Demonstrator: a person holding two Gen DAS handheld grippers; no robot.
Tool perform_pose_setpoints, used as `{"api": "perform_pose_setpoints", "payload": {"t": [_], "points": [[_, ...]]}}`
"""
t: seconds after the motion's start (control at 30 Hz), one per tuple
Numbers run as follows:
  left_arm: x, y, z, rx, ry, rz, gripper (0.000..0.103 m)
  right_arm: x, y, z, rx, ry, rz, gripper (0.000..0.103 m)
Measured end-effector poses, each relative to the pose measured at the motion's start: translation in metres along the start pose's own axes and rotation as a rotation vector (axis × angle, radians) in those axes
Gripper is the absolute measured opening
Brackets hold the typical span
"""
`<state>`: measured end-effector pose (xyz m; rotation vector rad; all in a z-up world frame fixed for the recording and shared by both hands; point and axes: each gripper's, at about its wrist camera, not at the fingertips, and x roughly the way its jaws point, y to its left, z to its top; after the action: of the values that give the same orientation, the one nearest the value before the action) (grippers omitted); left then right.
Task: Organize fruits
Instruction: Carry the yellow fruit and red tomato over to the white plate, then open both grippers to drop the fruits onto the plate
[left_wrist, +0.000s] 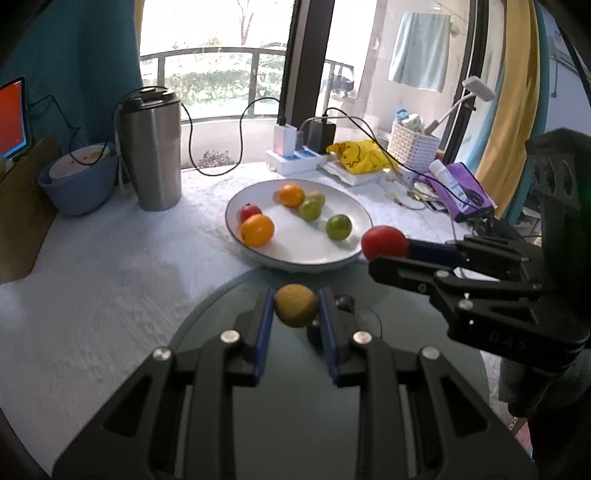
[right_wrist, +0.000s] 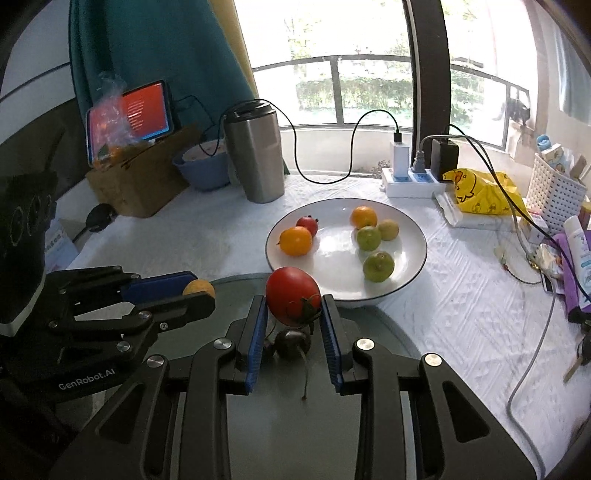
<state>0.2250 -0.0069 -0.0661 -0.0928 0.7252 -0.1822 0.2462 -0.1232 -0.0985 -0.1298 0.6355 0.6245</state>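
Observation:
My left gripper (left_wrist: 295, 314) is shut on a yellow-brown fruit (left_wrist: 294, 305) and holds it above a dark glass plate (left_wrist: 229, 306). My right gripper (right_wrist: 293, 314) is shut on a red tomato (right_wrist: 291, 299) above the same dark plate (right_wrist: 369, 325); it also shows in the left wrist view (left_wrist: 384, 242). A white bowl (left_wrist: 236, 206) behind holds two oranges (left_wrist: 257, 229), a small red fruit (left_wrist: 250, 212) and three green fruits (left_wrist: 338, 227). A dark cherry with a stem (right_wrist: 293, 341) lies on the dark plate under the tomato.
A steel tumbler (left_wrist: 151, 147) and a blue bowl (left_wrist: 79, 177) stand at the back left. A power strip with chargers (left_wrist: 299, 155), a yellow bag (left_wrist: 356, 155), a white basket (left_wrist: 413, 142) and purple clutter (left_wrist: 461, 192) fill the back right. Cables cross the white cloth.

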Motion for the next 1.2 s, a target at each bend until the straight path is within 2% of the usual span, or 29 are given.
{"api": "perform_pose_setpoints", "payload": {"t": [0.43, 0.83, 1.2], "points": [[0.043, 0.001, 0.024, -0.017, 0.024, -0.011, 0.026, 0.033, -0.029, 0.009, 0.037, 0.033, 0.018, 0.031], [0.081, 0.006, 0.037, -0.031, 0.065, -0.019, 0.026, 0.056, -0.040, 0.014, 0.036, 0.053, 0.029, 0.031], [0.086, 0.007, 0.039, -0.048, 0.084, -0.019, 0.030, 0.059, -0.043, 0.012, 0.049, 0.067, 0.002, 0.034]]}}
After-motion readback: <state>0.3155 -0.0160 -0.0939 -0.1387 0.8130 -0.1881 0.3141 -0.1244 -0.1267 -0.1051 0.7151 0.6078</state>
